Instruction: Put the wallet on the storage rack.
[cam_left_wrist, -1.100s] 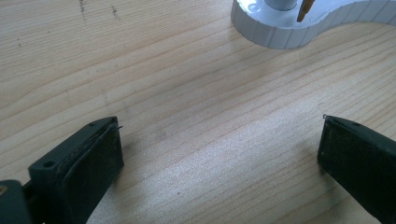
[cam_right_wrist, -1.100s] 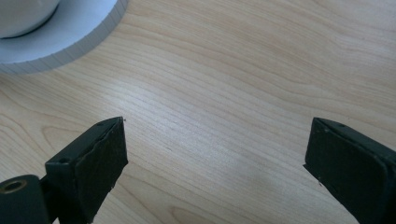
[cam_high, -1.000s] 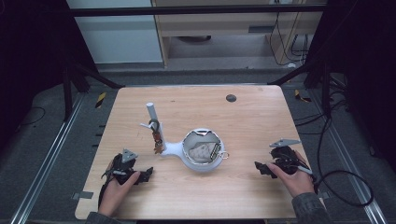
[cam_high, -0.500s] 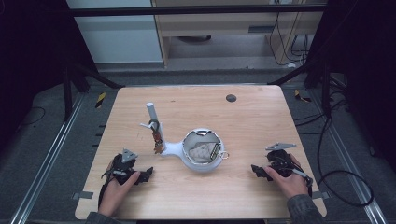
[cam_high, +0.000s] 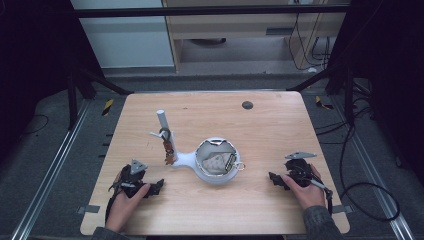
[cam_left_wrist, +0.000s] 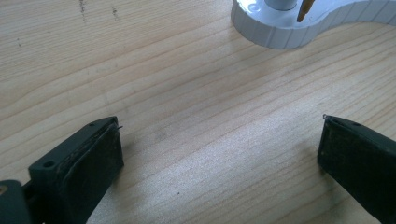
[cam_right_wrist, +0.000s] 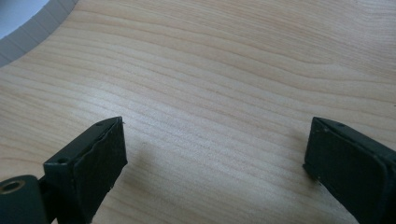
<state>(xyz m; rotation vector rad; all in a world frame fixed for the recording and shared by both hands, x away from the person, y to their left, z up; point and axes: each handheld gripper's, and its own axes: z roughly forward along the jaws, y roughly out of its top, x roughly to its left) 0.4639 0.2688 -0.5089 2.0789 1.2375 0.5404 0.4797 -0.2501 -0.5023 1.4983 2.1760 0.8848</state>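
While a white stand (cam_high: 200, 162) with a round dish and an upright post (cam_high: 162, 123) is sitting near the middle of the wooden desk (cam_high: 270, 130), small trinkets are hanging from the post and a crumpled pale item (cam_high: 214, 162) is lying in the dish. Toward the near left edge, the left gripper (cam_high: 155, 186) is resting on the desk in the person's hand, its jaws standing wide apart over bare wood, with the stand's white base (cam_left_wrist: 289, 28) just ahead. Toward the near right edge, the right gripper (cam_high: 274, 178) is lying low too, jaws spread wide, empty, pointing at the dish's rim (cam_right_wrist: 28, 32).
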